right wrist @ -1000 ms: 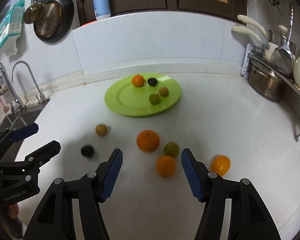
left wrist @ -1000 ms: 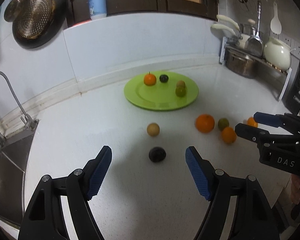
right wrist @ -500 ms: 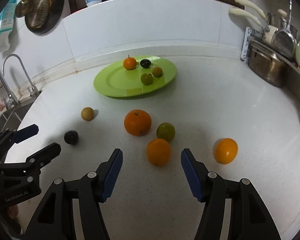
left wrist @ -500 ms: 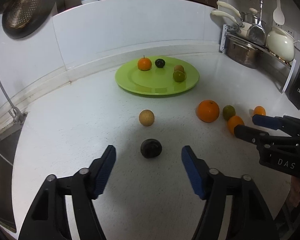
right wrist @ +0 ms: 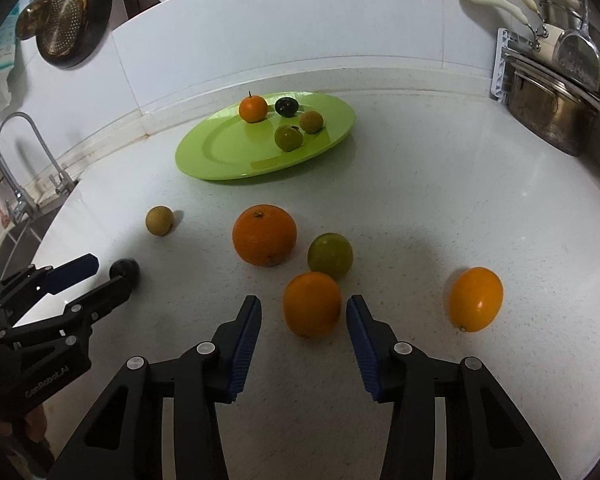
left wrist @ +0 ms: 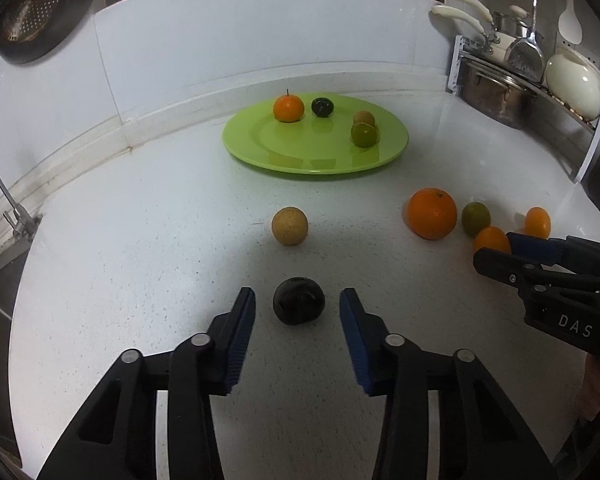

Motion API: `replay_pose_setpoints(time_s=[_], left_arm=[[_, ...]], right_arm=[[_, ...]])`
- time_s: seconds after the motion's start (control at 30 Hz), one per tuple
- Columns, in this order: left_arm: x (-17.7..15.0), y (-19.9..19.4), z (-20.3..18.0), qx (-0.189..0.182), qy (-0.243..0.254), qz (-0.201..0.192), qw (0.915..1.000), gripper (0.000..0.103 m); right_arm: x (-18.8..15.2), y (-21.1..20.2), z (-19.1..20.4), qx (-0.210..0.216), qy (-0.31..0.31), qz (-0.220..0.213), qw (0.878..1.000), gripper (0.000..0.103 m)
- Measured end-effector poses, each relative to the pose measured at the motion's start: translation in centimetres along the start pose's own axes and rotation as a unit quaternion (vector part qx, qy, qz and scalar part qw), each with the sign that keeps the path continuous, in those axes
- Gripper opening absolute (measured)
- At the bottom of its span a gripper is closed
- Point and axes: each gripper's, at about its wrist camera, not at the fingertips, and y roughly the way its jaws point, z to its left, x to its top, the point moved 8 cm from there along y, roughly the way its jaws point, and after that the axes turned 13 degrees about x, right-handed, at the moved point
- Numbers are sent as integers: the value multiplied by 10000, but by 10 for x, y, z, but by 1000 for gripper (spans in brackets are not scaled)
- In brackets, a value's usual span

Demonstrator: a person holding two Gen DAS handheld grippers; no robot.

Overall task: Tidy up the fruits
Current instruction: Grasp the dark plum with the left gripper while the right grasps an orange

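Note:
A green plate (left wrist: 300,156) (right wrist: 220,152) at the back of the white counter holds several small fruits. My left gripper (left wrist: 298,308) is open with a dark round fruit (left wrist: 299,306) (right wrist: 125,269) between its fingertips, untouched. A tan fruit (left wrist: 289,226) (right wrist: 159,220) lies just beyond. My right gripper (right wrist: 303,312) is open around a small orange (right wrist: 312,309) (left wrist: 491,239), not touching. A big orange (right wrist: 264,234) (left wrist: 432,213), a green fruit (right wrist: 330,255) (left wrist: 475,218) and another small orange (right wrist: 476,298) (left wrist: 537,222) lie nearby.
A sink and tap (right wrist: 24,184) are at the left edge. A steel pot (right wrist: 548,116) and dish rack with utensils stand at the right. A strainer pan (right wrist: 68,20) hangs on the back wall.
Both grippers have moved forward and down. The dark fruit now sits between the left fingertips and the small orange between the right ones. The jaws stay open.

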Motion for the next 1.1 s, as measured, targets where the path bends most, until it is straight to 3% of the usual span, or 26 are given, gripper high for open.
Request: replay_pose_setpoints(time_s=[0.3, 1.1], left_arm=[[-3, 12, -3, -71, -48, 165, 9998, 29], [15, -38, 3, -208, -108, -267, 9994, 29]], right_arm=[[1, 9, -2, 35, -28, 118, 9999, 32], [16, -22, 32, 379, -294, -165, 9987, 32]])
